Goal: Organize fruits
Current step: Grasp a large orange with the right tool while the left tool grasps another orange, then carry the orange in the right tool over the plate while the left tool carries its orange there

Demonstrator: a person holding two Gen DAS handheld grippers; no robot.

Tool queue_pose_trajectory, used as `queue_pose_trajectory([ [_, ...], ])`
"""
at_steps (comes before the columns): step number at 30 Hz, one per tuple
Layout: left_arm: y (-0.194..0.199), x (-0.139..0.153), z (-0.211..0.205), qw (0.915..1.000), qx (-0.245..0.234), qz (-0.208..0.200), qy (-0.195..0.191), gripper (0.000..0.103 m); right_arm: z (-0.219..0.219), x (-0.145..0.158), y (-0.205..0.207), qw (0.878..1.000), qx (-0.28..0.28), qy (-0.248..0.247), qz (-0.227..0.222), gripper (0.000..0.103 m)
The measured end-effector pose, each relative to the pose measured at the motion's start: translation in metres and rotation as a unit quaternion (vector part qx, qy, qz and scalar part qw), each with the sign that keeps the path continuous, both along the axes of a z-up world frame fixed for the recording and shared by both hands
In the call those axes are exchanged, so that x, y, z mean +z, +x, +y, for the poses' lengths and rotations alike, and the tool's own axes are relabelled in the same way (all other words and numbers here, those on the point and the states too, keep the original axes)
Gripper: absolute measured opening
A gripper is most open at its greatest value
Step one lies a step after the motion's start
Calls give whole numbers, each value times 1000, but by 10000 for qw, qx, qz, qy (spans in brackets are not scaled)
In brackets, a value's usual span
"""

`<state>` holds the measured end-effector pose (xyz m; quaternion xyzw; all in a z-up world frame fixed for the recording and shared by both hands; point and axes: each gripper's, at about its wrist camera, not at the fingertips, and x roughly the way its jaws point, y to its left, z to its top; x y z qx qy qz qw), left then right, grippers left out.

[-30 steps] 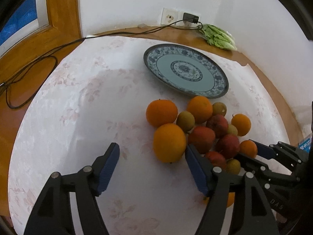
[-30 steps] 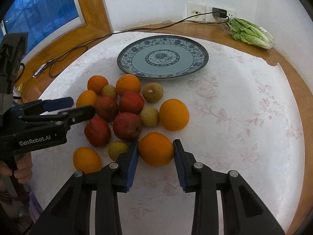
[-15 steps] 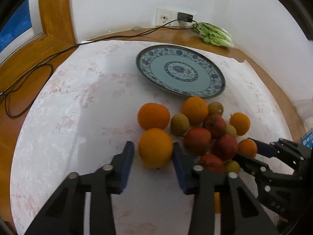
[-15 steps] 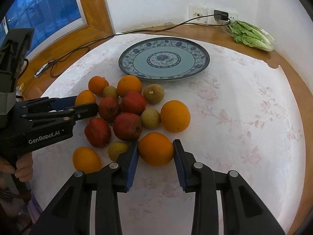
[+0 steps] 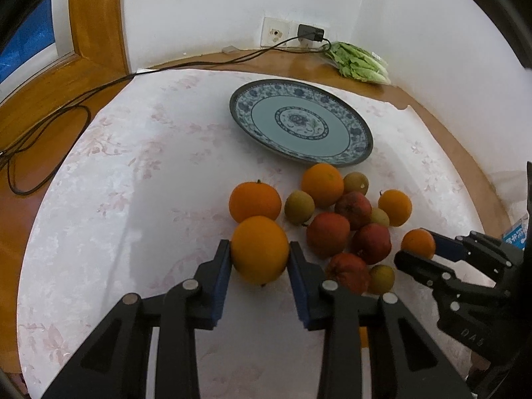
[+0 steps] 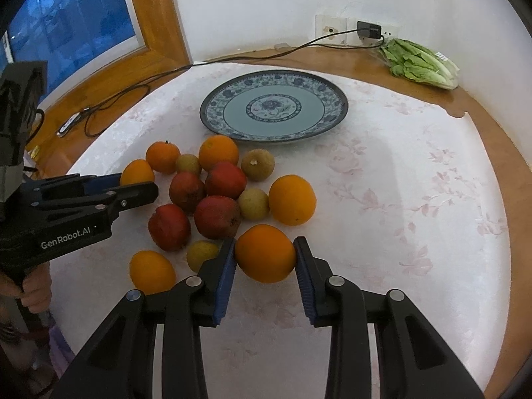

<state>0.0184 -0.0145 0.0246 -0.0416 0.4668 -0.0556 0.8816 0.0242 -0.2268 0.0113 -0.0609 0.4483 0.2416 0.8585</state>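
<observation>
A pile of oranges, red fruits and small green-brown fruits lies on the white cloth in front of an empty blue patterned plate point(image 5: 301, 121) point(image 6: 274, 106). My left gripper point(image 5: 260, 254) is shut on a large orange point(image 5: 260, 249) at the near left of the pile. My right gripper point(image 6: 265, 254) is shut on another orange point(image 6: 265, 253) at the near side of the pile. In the right wrist view the other gripper point(image 6: 99, 193) reaches in from the left beside a small orange point(image 6: 137, 172). In the left wrist view the other gripper point(image 5: 442, 256) shows at right.
A round table with a white flowered cloth point(image 6: 415, 183) stands in a corner. A bag of green lettuce point(image 6: 420, 65) lies at the back right. A black cable point(image 5: 83, 99) runs from a wall socket point(image 6: 367, 30) over the wooden rim.
My left gripper has moved forward and closed on the large orange. My right gripper has stayed around its orange, with its pads now touching it.
</observation>
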Motion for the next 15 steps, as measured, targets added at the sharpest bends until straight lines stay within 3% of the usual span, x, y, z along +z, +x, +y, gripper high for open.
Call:
queue_pose_trajectory([
  [15,-7,19,-7,9995,-226,-212,21,35,-2,27,-1,9996,67,227,-120,36],
])
